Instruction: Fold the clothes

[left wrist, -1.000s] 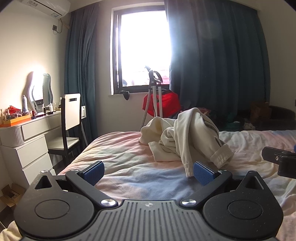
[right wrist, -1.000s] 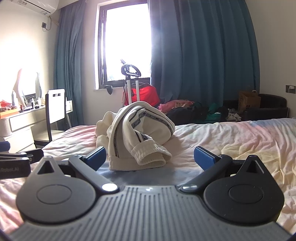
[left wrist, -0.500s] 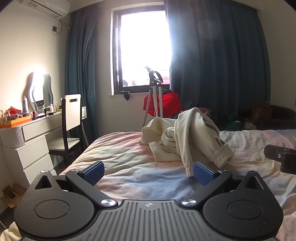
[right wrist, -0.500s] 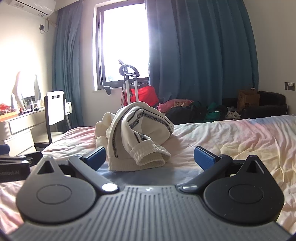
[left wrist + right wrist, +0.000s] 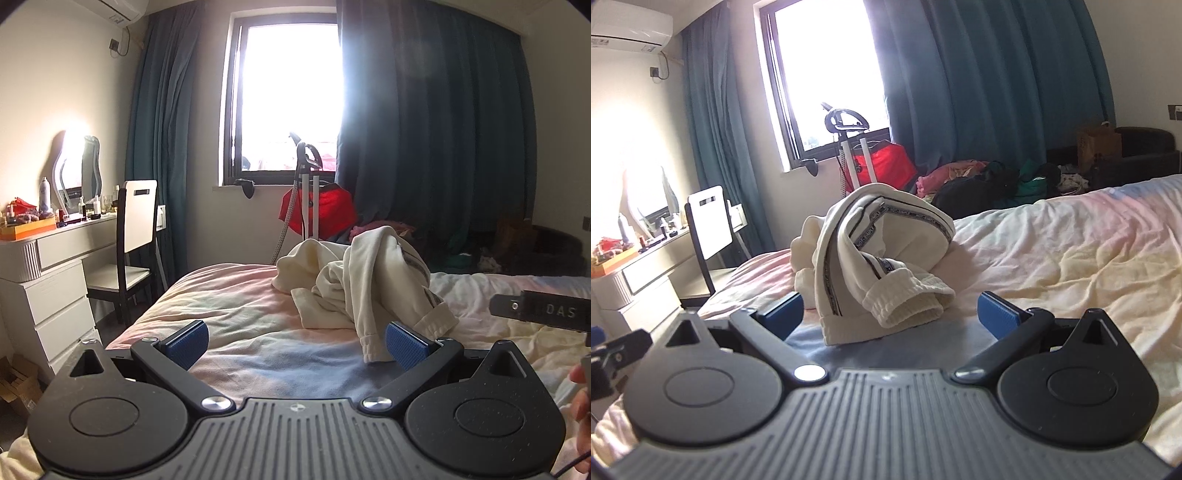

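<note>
Right gripper (image 5: 890,308) tilted and closed in on cream garment (image 5: 882,258) heaped at 12 o'clock on bed (image 5: 1071,258); both grippers gaped empty, left gripper (image 5: 297,341) steady.

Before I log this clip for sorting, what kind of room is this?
A home bedroom, most likely: a bed with a rumpled pastel sheet holding a heaped cream garment, a white dressing table with a wavy mirror, and long teal curtains.

Home bedroom; bed (image 5: 236,317); dressing table (image 5: 55,258)
</note>
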